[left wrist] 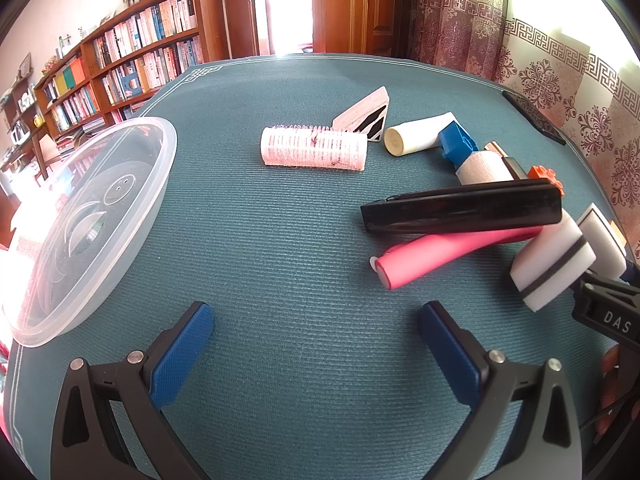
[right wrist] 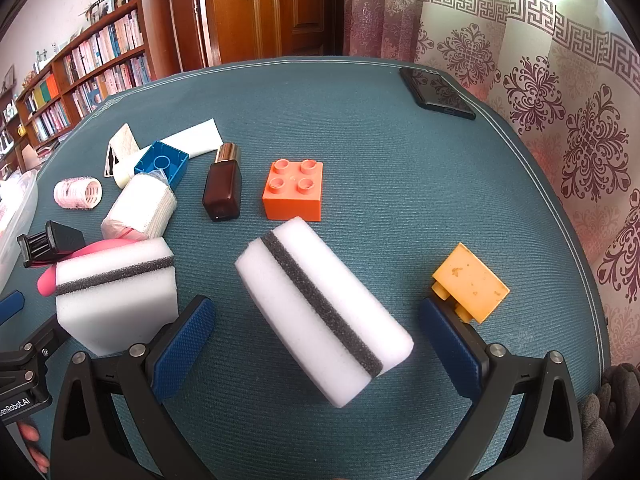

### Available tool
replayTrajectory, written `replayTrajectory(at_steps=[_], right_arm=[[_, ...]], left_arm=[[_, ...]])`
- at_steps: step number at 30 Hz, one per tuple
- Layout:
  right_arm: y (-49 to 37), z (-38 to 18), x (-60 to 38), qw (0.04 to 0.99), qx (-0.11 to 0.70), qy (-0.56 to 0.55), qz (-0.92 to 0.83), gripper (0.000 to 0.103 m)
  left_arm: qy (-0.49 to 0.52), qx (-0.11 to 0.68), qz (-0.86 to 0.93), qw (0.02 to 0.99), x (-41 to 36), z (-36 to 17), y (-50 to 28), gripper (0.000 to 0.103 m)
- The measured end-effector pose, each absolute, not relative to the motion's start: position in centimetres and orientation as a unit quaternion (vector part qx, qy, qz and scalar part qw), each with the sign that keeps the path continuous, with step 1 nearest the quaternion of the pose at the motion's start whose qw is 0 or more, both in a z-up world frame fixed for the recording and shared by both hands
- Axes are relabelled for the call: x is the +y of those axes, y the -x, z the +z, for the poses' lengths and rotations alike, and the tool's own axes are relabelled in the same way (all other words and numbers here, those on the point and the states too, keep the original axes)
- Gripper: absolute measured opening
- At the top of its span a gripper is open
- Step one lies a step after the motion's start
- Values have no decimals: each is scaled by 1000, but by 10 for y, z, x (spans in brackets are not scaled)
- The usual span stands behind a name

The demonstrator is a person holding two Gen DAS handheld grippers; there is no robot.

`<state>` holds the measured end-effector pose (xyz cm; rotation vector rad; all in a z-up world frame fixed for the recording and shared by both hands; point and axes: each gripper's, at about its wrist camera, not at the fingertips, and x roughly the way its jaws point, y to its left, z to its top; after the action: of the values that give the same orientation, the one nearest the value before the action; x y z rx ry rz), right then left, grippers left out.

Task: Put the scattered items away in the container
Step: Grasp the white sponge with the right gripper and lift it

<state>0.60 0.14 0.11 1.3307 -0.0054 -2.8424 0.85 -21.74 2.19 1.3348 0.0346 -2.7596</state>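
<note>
Teal table mat (left wrist: 304, 240) fills both views.

Clear plastic container (left wrist: 92, 220): left edge of the left wrist view, tilted on its side at the mat's edge, nothing visible inside.

Left gripper (left wrist: 316, 344): bottom centre of its view, jaws spread wide, nothing between them, only bare mat. Blue fingertips (left wrist: 184, 344) touch no item.

Right gripper (right wrist: 316, 344): bottom centre of its view, jaws equally wide apart, holding nothing. A white sponge with a grey stripe (right wrist: 324, 312) lies diagonally between the fingers, clear of both pads. Second striped sponge (right wrist: 116, 292) sits lower left, just beside the left finger; can't tell if it touches. Yellow brick (right wrist: 470, 284) lies on its side at the tip of the right finger, looks touching or nearly so.

Scattered items, right half of the left wrist view: black clip-like bar (left wrist: 460, 208) lying across a pink tube (left wrist: 440, 256); pink hair roller (left wrist: 314, 148) mid-frame, well apart from the container.

Right wrist view, centre: orange brick (right wrist: 294, 190), brown bottle (right wrist: 224, 184) just left of it. Upper left: gauze roll (right wrist: 140, 208), blue brick (right wrist: 162, 166).

Black phone (right wrist: 438, 94) near the mat's far right corner.
</note>
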Motion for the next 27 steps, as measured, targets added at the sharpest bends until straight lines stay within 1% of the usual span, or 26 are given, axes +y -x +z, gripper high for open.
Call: replayTrajectory(at_steps=[15,27], right_arm=[[-6,0,1,1,4,-425,-905,103],[-15,-1,9,63,36,-427,-901,103]], left_arm=[[-434,16,-899,45,-218,22,-10,103],[-433,24,-899,62,-217,20,-5,103]])
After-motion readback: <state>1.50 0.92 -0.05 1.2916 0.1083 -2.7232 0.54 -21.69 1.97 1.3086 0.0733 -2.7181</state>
